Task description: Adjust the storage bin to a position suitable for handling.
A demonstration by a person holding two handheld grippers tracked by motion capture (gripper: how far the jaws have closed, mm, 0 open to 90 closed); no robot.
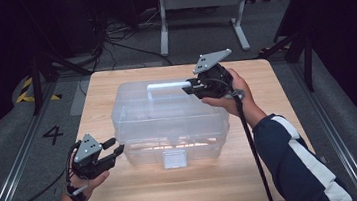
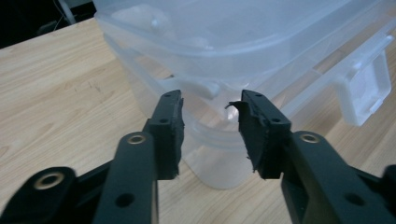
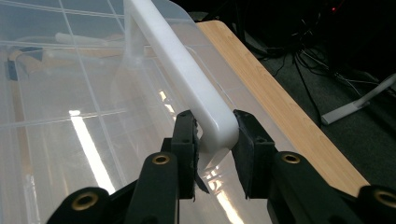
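Glossy clear-plastic box (image 1: 168, 119) — matt wood-grain table (image 1: 141, 192).

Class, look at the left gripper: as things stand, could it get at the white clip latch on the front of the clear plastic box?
Probably yes. The left gripper hangs open beside the clear plastic box's front left corner, and bare wooden table lies between it and the white clip latch. The right gripper is up at the white handle.

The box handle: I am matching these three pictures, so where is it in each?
High view: the white handle lies on the lid, above centre, its right end in the right gripper.
Left gripper view: not in this picture.
Right gripper view: handle runs from top to centre.
Shared landmark: the clear storage box.
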